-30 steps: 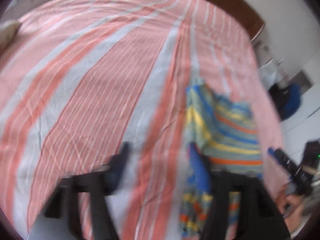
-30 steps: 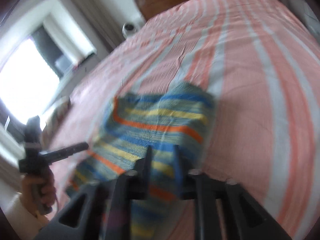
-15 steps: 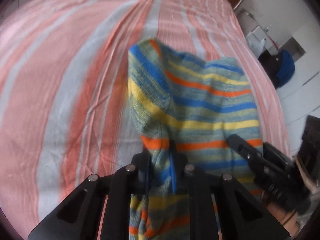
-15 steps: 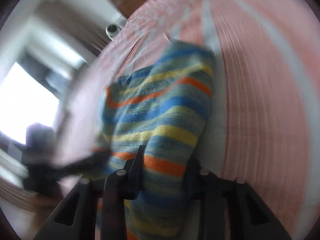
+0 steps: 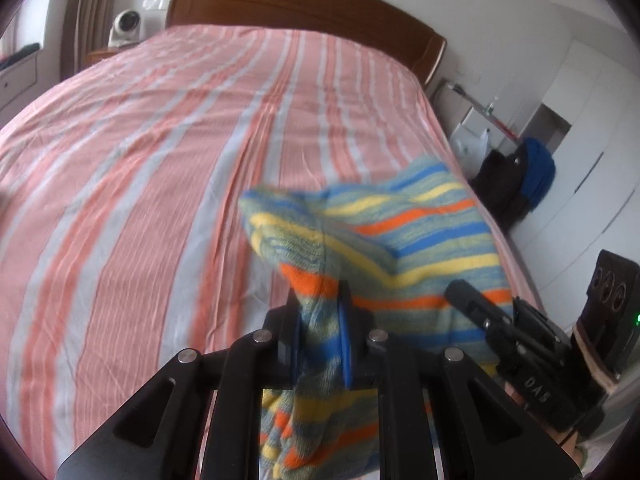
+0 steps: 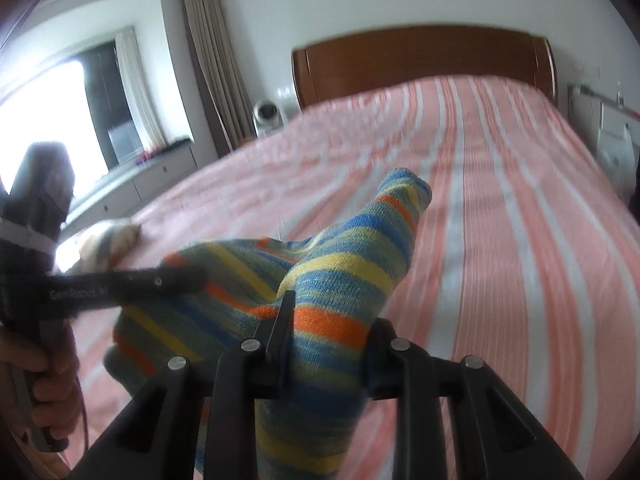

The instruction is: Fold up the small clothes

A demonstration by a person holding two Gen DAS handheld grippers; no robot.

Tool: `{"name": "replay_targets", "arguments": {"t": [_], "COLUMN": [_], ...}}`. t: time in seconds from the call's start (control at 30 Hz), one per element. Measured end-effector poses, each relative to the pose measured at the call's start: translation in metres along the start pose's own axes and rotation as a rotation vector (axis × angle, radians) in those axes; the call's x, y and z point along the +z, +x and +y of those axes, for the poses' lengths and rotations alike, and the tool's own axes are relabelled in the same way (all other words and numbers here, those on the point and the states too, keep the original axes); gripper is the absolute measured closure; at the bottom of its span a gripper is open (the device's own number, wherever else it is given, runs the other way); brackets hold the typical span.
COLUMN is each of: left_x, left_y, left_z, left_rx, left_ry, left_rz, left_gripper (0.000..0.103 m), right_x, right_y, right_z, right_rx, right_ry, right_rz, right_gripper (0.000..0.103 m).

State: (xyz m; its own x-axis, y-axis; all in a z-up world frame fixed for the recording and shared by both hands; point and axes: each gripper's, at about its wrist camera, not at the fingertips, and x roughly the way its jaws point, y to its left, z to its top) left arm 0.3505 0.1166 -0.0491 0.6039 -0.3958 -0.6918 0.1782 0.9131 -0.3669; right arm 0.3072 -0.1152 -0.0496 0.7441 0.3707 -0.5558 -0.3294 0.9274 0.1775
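A small knitted garment [image 5: 400,232] with blue, yellow, orange and green stripes hangs lifted over the striped bed sheet [image 5: 160,160]. My left gripper [image 5: 320,320] is shut on a bunched fold of its edge, blue pads pressing the cloth. To the right in that view the right gripper's dark finger [image 5: 472,304] reaches into the same garment. In the right wrist view the garment [image 6: 360,248] fills the gap of my right gripper [image 6: 326,320], whose jaws are closing on it. The left gripper's finger [image 6: 176,278] comes in from the left, held by a hand [image 6: 48,396].
The bed runs back to a brown wooden headboard [image 5: 300,0]. A white round device [image 5: 126,26] stands beside it. Another pale bundled cloth [image 6: 108,240] lies near the bed's left edge. Dark bags and a blue item [image 5: 532,172] sit on the floor at the right.
Both grippers stood open over the flat garment; they closed on it and rose, pulling it up off the sheet. The views now tilt up toward the headboard.
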Motion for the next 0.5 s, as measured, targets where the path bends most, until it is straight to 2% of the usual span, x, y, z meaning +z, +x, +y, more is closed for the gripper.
{"name": "replay_targets", "arguments": {"t": [0.07,0.1,0.17,0.2,0.23,0.27,0.3,0.33,0.37,0.4,0.5], "left_x": [-0.010,-0.024,-0.045,-0.058,-0.066,-0.074,-0.083,-0.090,-0.094,-0.100,-0.111], "left_y": [0.024,0.040,0.053,0.050,0.043,0.031,0.014,0.000,-0.011,-0.027,-0.058], "left_z": [0.005,0.012,0.019,0.020,0.019,0.017,0.011,0.005,0.000,-0.011,-0.038], "left_rx": [0.022,0.063,0.162,0.208,0.223,0.245,0.282,0.314,0.339,0.373,0.435], "left_ry": [-0.006,-0.009,0.010,0.039,0.057,0.077,0.103,0.126,0.146,0.173,0.207], "left_rz": [0.095,0.163,0.213,0.207,0.186,0.150,0.093,0.041,0.000,-0.054,-0.156], "left_gripper": [0.084,0.081,0.080,0.074,0.057,0.046,0.028,0.021,0.013,0.007,0.001], "right_x": [-0.002,-0.007,-0.036,-0.051,-0.060,-0.072,-0.078,-0.083,-0.086,-0.087,-0.085], "right_y": [0.006,0.016,0.047,0.054,0.055,0.048,0.038,0.025,0.009,-0.009,-0.045], "right_z": [-0.004,-0.009,-0.022,-0.032,-0.039,-0.048,-0.053,-0.056,-0.057,-0.056,-0.049], "right_rx": [0.017,0.020,0.008,-0.010,-0.024,-0.038,-0.039,-0.051,-0.063,-0.064,-0.084], "right_ry": [0.045,0.064,0.101,0.123,0.138,0.155,0.159,0.151,0.133,0.111,0.048], "right_rz": [0.035,0.074,0.245,0.306,0.331,0.329,0.314,0.301,0.282,0.260,0.216], "right_gripper": [0.075,0.074,0.066,0.064,0.062,0.052,0.041,0.021,0.016,0.016,0.006]}}
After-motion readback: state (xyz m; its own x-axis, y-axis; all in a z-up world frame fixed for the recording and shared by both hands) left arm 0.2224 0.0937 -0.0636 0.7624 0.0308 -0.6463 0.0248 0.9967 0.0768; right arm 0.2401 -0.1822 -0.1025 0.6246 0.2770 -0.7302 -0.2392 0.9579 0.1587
